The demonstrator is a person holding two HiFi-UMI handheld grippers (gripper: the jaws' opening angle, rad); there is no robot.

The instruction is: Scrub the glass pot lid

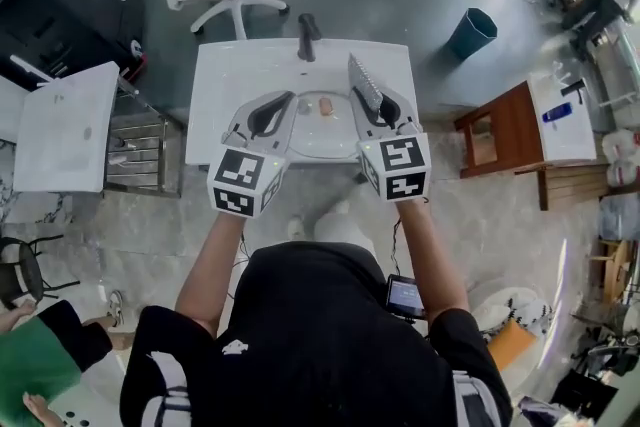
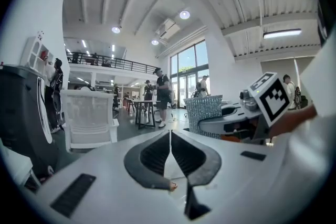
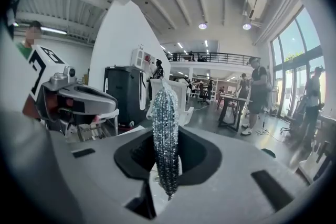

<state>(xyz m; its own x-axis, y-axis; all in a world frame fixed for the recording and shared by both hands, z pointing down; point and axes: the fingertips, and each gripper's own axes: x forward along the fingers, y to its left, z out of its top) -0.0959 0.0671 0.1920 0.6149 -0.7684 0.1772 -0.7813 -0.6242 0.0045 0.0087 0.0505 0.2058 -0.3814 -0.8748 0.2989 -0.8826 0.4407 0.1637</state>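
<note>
- Two grippers over the white sink [image 1: 228, 80]: left gripper [image 1: 287, 98] clenched shut, empty.
- Right gripper [image 1: 360, 97] grasps a silver scouring pad [image 1: 364, 81].
- Glass pot lid [image 1: 322, 123] lies in the sink, below and between both grippers, apart from them.
</note>
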